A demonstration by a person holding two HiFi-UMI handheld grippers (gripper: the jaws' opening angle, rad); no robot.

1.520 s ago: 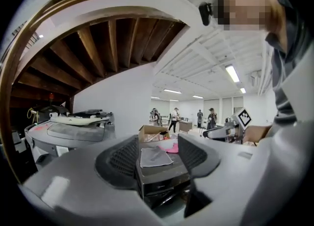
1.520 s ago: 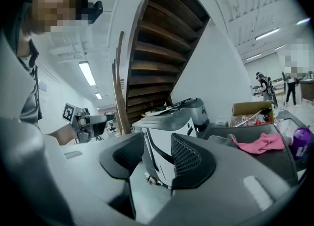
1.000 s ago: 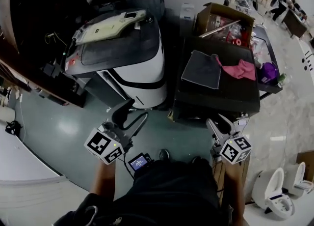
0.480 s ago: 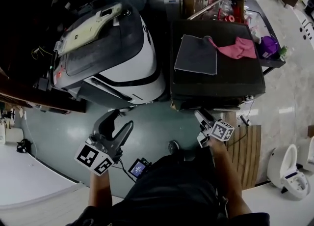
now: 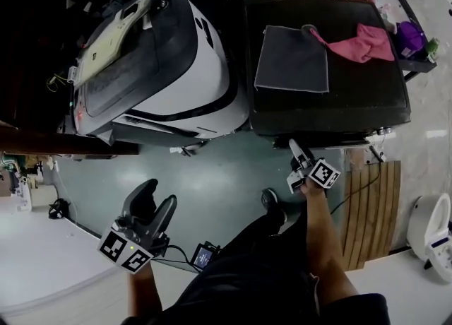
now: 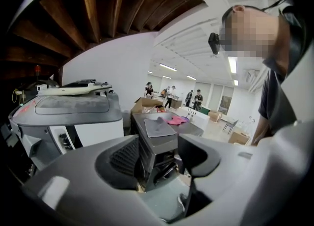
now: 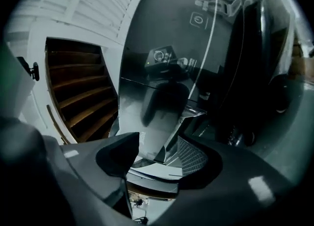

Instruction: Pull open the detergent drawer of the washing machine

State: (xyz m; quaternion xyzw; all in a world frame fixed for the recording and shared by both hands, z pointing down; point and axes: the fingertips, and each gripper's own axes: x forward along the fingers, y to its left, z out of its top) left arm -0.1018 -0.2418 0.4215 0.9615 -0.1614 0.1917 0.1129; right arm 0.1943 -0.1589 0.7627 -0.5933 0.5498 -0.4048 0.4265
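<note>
From above, the black washing machine point(image 5: 353, 97), grey cloth point(image 5: 292, 58) on top, stands at right; the right gripper point(image 5: 296, 152) has come down to its front, the left gripper point(image 5: 157, 200) is lower too. Left gripper view: jaws wide, empty. Only the right gripper view shows the glossy front panel point(image 7: 162, 48): jaws have just been opening, holding nothing; the drawer I cannot pick out.

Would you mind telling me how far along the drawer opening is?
Nothing looks done yet: no drawer sticks out of the dark washing machine. In hand: the right gripper, jaws just opened and empty, faces its glossy front panel. The left gripper hangs open, well clear. Gripping and pulling remain.
</note>
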